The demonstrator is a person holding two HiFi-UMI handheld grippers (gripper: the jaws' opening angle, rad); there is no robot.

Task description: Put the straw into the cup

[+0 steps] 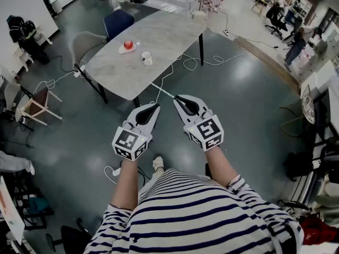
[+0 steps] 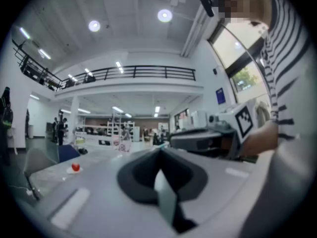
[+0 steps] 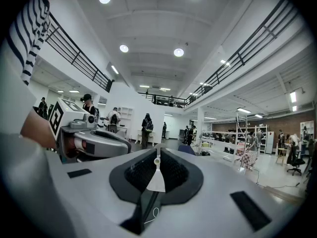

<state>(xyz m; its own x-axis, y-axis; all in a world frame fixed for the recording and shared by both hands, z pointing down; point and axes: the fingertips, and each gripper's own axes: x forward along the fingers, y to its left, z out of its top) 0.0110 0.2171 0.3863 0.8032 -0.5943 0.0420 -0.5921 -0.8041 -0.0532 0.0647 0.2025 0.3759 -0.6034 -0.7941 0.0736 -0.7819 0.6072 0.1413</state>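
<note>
Pale straw (image 1: 163, 90) sits clamped in the right tool (image 1: 178, 97); left tool (image 1: 155, 107) shut empty, both pointing toward the table (image 1: 175, 36).

The left gripper (image 2: 159, 154) has its jaws pressed together, with nothing between them. Beyond it to the left, a grey table (image 2: 92, 162) bears a red ball (image 2: 75, 167) (on something white). At right is the right gripper (image 2: 173, 138), its marker cube (image 2: 243, 119) above a hand (image 2: 262, 139).
</note>
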